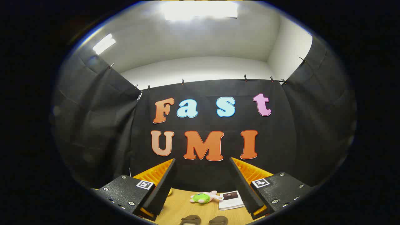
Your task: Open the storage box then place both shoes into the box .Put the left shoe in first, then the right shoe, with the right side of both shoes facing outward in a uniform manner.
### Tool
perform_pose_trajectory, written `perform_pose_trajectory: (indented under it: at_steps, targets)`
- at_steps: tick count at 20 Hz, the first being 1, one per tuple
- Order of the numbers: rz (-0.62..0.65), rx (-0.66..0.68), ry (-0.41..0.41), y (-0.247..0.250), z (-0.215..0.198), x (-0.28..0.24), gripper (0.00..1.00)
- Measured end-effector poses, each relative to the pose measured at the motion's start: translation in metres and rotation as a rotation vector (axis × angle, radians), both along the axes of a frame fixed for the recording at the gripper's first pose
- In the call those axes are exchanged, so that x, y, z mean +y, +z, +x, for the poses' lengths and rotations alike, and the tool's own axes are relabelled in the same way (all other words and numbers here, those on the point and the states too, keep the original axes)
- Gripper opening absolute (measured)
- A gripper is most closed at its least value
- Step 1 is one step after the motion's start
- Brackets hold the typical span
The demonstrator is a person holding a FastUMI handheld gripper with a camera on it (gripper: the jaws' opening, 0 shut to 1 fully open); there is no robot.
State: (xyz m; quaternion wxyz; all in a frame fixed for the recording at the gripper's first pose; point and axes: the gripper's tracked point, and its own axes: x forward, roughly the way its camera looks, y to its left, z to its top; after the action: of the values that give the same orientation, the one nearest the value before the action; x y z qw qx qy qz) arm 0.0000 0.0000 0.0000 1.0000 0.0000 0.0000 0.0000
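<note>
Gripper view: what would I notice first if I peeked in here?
Probably the gripper: its two black fingers spread wide open, holding nothing. Between them, on the wooden table, lies a small green and pink toy with a booklet beside it. Nearest the camera, just under the fingers, sit two brown shoes side by side.

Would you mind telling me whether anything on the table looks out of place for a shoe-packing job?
A small plush toy lies on its side beside a booklet, beyond the two shoes; neither belongs to shoe packing. The gripper is open and holds nothing.
</note>
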Motion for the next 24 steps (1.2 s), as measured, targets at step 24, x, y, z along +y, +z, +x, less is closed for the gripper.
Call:
perform_pose_trajectory:
  at_steps: [24]
  targets:
    - [0.245, 0.226, 0.223, -0.081, 0.016, 0.078, 0.98]
